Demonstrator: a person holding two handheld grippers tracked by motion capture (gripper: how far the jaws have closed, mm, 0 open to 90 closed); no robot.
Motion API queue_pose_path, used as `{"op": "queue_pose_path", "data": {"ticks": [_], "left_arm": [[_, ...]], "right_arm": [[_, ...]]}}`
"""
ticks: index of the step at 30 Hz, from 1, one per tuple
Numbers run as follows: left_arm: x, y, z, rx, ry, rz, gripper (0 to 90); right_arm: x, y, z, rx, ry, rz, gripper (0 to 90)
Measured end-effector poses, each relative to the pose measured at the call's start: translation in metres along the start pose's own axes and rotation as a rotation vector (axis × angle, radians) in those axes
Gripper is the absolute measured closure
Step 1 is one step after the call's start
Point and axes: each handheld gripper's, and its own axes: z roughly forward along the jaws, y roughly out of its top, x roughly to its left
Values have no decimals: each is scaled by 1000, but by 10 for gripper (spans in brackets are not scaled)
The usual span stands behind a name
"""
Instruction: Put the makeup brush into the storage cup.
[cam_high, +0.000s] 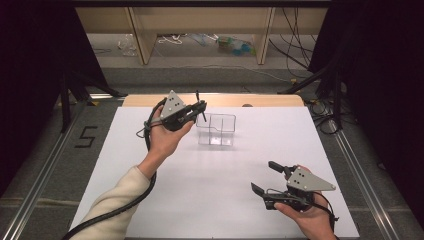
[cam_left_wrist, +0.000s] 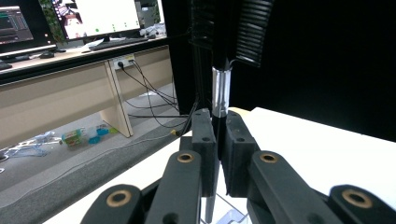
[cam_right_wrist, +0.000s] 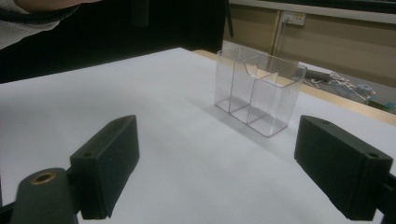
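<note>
Here, black pen (cam_left_wrist: 219, 93) upright, clamped in the left tongs (cam_left_wrist: 218, 154) above the clear box (cam_high: 216, 129); right tongs (cam_right_wrist: 233, 172) apart.

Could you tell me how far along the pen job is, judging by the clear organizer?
Done: the left gripper is shut on a black pen. In hand: it holds the pen upright beside the clear organizer. Left: placing it inside; the compartments look empty. The right gripper waits open.
</note>
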Motion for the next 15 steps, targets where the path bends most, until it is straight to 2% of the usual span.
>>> {"op": "queue_pose_path", "data": {"ticks": [15], "left_arm": [[1, -3, 4, 3, 7, 14, 850]], "right_arm": [[0, 0, 1, -8, -9, 2, 152]]}}
